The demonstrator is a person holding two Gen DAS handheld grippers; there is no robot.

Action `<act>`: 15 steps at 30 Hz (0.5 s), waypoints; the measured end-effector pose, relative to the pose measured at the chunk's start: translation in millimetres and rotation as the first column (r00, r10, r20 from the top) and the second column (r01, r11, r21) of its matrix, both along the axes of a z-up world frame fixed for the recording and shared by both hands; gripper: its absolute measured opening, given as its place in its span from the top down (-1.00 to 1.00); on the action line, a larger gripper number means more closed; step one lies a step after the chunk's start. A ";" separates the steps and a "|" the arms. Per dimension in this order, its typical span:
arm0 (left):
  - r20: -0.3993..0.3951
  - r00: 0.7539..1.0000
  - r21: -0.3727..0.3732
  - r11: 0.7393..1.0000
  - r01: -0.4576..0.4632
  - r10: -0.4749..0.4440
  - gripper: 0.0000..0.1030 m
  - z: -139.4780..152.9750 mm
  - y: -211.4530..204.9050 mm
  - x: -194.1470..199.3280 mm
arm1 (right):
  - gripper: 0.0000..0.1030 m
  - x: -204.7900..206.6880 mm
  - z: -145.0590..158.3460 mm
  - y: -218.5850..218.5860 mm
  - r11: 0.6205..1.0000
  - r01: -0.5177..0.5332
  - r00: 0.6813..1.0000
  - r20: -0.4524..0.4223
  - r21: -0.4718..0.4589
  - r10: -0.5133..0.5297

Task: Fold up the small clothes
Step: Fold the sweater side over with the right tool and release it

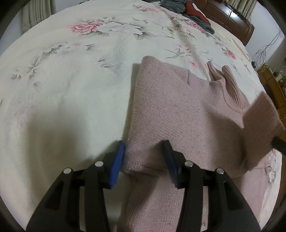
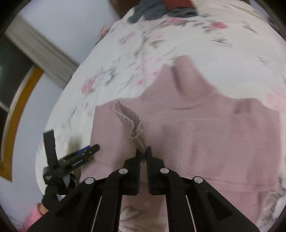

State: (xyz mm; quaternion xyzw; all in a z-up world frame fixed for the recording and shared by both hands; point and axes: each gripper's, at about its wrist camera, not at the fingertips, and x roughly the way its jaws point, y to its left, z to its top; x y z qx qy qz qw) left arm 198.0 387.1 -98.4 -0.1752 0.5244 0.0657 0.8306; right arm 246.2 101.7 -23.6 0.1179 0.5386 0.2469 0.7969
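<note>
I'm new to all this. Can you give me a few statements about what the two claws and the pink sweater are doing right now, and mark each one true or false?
1. The pink sweater lies on a floral bedspread. True.
2. The left claw is clamped tight on the sweater. False: its blue pads are spread apart, straddling the sweater's folded edge.
3. The right claw is pinching a ribbed cuff of the sweater. True: its fingers are nearly closed on the knit.
4. The sweater is bright green. False: it is pale pink.
5. Dark grey and red clothes lie at the far end of the bed. True.
</note>
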 end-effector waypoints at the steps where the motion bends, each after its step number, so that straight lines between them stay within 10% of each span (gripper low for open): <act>1: -0.001 1.000 0.004 1.000 -0.002 0.002 0.11 0.0 -0.6 0.1 | 0.89 0.7 3.2 -10.6 1.000 0.020 1.000 0.001 0.010 -0.020; 15: -0.011 1.000 0.038 0.999 0.006 -0.006 0.09 -0.5 -3.6 2.9 | 0.89 -3.6 -21.1 -131.4 0.967 0.237 0.971 -0.011 -0.093 -0.239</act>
